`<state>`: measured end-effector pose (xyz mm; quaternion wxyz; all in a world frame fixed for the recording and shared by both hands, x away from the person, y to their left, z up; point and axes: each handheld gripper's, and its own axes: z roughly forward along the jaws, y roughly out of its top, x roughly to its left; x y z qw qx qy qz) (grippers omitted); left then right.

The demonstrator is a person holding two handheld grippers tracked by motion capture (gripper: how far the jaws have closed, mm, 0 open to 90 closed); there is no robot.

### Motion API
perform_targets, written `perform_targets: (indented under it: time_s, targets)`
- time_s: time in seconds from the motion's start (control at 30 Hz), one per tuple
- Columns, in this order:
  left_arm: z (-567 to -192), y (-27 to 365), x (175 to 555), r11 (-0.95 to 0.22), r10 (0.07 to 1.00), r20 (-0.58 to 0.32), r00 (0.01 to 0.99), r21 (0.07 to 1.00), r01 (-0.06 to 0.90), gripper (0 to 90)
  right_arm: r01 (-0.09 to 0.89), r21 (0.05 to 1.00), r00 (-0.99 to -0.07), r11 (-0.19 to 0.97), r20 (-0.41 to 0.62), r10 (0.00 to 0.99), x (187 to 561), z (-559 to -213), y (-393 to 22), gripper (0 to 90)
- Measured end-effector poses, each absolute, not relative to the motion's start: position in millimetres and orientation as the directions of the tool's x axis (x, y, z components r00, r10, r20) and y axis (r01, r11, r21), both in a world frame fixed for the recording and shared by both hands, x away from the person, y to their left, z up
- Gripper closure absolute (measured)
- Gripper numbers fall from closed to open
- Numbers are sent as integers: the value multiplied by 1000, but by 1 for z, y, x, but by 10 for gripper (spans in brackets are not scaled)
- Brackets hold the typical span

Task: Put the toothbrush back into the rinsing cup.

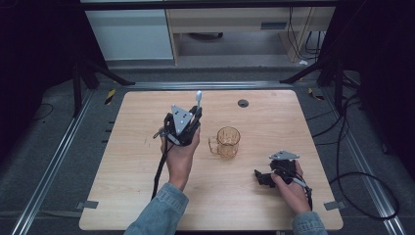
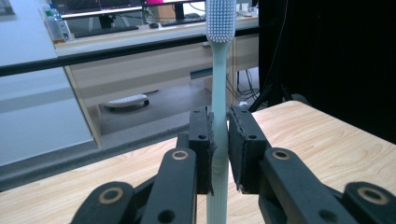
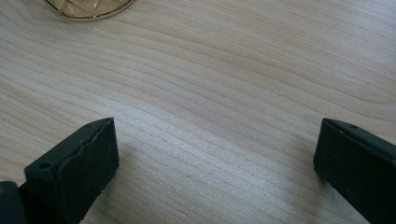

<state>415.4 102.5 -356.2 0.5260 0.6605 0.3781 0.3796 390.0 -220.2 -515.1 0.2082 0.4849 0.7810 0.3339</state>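
From above, the left gripper (image 1: 188, 125) holds a toothbrush (image 1: 198, 100) upright over the table (image 1: 147, 196), left of the amber glass mug (image 1: 228, 142).

Its own view shows the jaws clamped on the handle, whose lower end is cut off.

The right gripper (image 3: 215, 154) gapes empty above bare wood.

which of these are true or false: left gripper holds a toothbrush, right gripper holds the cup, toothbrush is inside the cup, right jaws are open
The left gripper holds a toothbrush: true, its jaws clamp the handle, bristle head up.
The right gripper holds the cup: false, it sits apart from the cup with bare table between its jaws.
The toothbrush is inside the cup: false, it is held up to the left of the cup.
The right jaws are open: true, they stand wide apart.
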Motion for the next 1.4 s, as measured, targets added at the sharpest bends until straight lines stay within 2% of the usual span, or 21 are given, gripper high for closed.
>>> perform_targets:
  time_s: [0.83,1.4]
  targets:
    - [-372,98,402,-43,907,43,419,999,-9,794,619,723,-443,307,-1,896,390,-515,-220,4]
    - [-384,90,404,6,895,13,446,999,-41,793,618,724,-444,307,-2,896,390,-515,-220,4]
